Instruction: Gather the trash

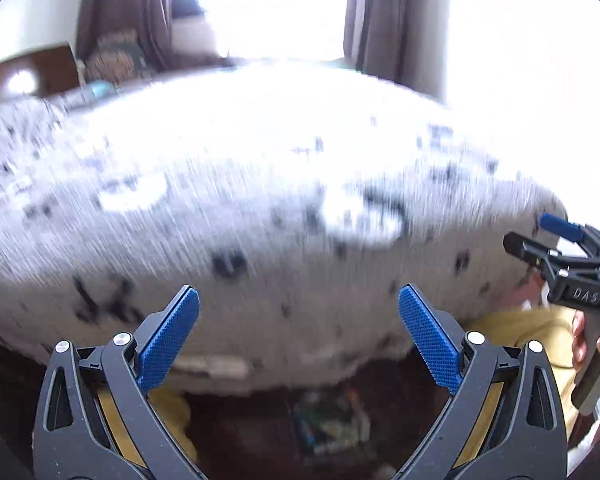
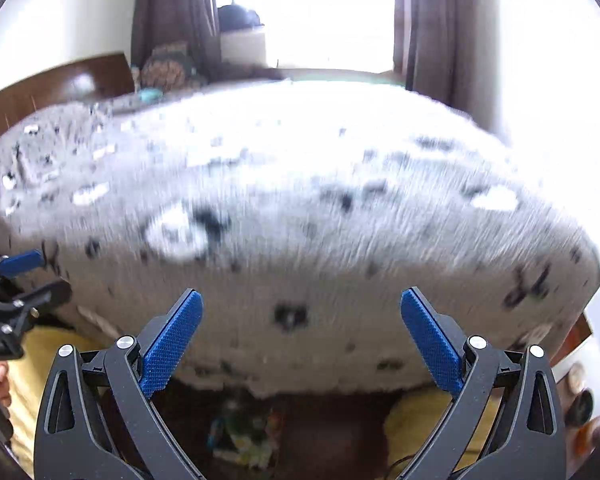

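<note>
A bed (image 1: 260, 208) covered by a grey patterned spread fills both wrist views, and everything else is placed here relative to it. Both views are smeared by motion blur, so fine detail cannot be read.

The left gripper (image 1: 299, 332) is held at the foot of the bed with its blue pads spread wide apart and nothing between them. The right gripper (image 2: 302, 334) is held the same way, jaws wide and empty, beside the left one along the same edge of the bed.

White patches are seen on the bed's spread, one toward the near edge in the left view (image 1: 134, 196) and one in the right view (image 2: 178, 234). They may be scraps of paper, and so the trash to be collected, or only part of the printed pattern; the blur does not allow this to be settled. Below the foot of the bed, on the dark floor, a colourful blurred heap (image 2: 246, 436) is seen, possibly wrappers.

No piece appears to have been picked up yet, so the task is judged to be at its start.

Several risks are judged from here. A printed patch could be mistaken for trash, and the spread itself pinched. A thin scrap lying flat on soft fabric could be pushed down or slid aside rather than gripped. With both grippers close together, a reach toward the same piece could bring them into collision.
</note>
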`<state>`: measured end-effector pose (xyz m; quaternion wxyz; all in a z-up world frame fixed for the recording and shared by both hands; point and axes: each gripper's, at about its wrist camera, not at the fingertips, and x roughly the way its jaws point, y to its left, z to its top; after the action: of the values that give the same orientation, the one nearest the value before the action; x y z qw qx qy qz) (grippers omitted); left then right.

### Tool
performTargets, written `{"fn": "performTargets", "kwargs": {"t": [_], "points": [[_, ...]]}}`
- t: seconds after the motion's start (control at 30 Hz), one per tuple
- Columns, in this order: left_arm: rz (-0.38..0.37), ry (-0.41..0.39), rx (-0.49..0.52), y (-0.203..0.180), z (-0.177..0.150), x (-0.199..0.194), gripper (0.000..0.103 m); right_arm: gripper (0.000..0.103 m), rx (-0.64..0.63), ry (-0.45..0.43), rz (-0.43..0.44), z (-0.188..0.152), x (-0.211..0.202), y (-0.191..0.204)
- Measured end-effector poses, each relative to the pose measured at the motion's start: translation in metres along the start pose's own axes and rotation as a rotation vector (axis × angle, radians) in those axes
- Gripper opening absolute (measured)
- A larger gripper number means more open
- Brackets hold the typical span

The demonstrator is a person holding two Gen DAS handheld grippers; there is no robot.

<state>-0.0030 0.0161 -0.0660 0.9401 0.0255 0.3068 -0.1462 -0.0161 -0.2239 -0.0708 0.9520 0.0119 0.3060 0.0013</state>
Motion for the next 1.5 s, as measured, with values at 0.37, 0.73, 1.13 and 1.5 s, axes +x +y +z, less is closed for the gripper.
{"fn": "performTargets", "kwargs": {"t": [0.37,0.73,1.13,1.5], "points": [[0.066,-0.214,0.004,-0.008,0.069,-0.064,0.095,0.099,-0.005,-0.239,-0.006,0.071,-0.071,0.003],[0.082,-0.264,-0.019,-0.019,0.068,-0.083,0.095,0.099,0.097,-0.325,-0.069,0.073,-0.103,-0.006],[0.097,-0.257,-0.027,-0.020,0.058,-0.080,0.095,0.099,0.050,-0.334,-0.091,0.067,-0.107,0.009],[0.089,-0.268,-0.031,-0.020,0.060,-0.083,0.095,0.099,0.042,-0.329,-0.082,0.068,-0.105,0.012]]}}
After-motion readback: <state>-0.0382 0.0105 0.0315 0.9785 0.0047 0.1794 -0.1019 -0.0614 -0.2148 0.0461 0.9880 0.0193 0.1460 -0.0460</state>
